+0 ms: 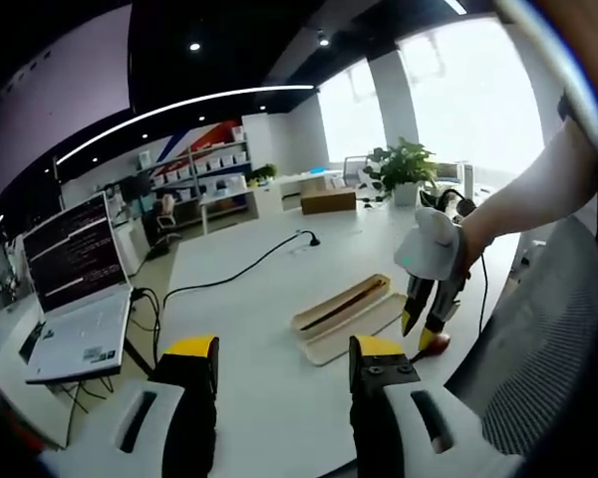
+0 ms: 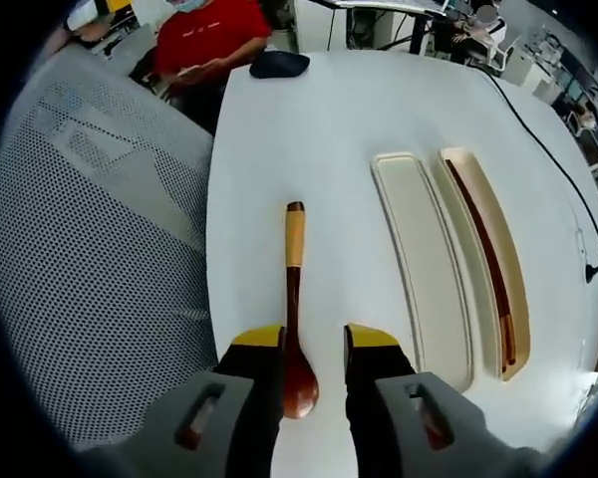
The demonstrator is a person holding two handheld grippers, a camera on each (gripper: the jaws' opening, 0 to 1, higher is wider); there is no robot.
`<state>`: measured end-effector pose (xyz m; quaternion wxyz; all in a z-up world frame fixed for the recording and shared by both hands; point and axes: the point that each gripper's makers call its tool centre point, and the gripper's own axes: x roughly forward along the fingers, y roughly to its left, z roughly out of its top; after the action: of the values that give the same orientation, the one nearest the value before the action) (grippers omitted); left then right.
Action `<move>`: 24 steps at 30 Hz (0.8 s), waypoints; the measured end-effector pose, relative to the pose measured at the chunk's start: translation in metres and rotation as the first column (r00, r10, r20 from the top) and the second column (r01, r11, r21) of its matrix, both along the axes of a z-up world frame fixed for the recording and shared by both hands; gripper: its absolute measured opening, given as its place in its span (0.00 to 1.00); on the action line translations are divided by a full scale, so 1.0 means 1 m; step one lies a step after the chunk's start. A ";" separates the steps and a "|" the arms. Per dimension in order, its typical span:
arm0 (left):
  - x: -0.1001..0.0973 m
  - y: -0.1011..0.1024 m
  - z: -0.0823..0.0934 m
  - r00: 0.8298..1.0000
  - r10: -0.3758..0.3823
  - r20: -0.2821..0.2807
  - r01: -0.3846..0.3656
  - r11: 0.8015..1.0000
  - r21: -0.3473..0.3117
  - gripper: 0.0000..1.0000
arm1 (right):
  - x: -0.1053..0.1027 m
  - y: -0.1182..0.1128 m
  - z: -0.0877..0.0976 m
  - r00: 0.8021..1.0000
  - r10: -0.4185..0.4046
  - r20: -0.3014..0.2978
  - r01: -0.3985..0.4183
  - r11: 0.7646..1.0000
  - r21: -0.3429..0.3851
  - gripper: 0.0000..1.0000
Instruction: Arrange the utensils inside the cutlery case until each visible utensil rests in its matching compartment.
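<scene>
A wooden spoon [image 2: 295, 269] with a yellow-banded handle and dark red bowl lies on the white table [image 2: 329, 119]. My right gripper [image 2: 314, 344] is open, its yellow-tipped jaws straddling the spoon's bowl with a gap on the right side. To the right lies the cream cutlery case: an empty tray [image 2: 419, 259] and a tray [image 2: 513, 299] holding dark red chopsticks [image 2: 483, 249]. The left gripper view has my left gripper [image 1: 284, 363] open above the table with nothing in it, the case [image 1: 344, 314] ahead, and the right gripper [image 1: 429, 314] in a hand over the spoon [image 1: 434, 345].
A mesh chair [image 2: 90, 249] stands against the table's edge beside the spoon. A person in a red shirt [image 2: 214, 35] sits beyond a dark mouse [image 2: 279, 63]. A laptop [image 1: 80, 299], a black cable [image 1: 239, 269], a box [image 1: 329, 199] and a plant [image 1: 404, 164] occupy the far side.
</scene>
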<state>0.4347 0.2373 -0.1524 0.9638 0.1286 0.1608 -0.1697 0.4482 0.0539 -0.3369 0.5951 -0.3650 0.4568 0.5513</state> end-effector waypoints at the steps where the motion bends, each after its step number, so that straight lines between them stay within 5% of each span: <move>1: 0.000 0.000 0.000 1.000 0.000 0.000 0.000 1.000 0.000 0.54 | -0.001 0.001 -0.001 1.000 0.004 -0.002 -0.004 1.000 -0.001 0.20; 24: 0.000 0.001 0.001 1.000 0.006 0.002 -0.006 1.000 -0.010 0.54 | -0.014 0.014 -0.024 0.999 0.014 -0.037 -0.015 1.000 -0.027 0.15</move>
<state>0.4345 0.2380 -0.1514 0.9650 0.1236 0.1596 -0.1676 0.4340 0.0680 -0.3605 0.5775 -0.3663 0.4725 0.5559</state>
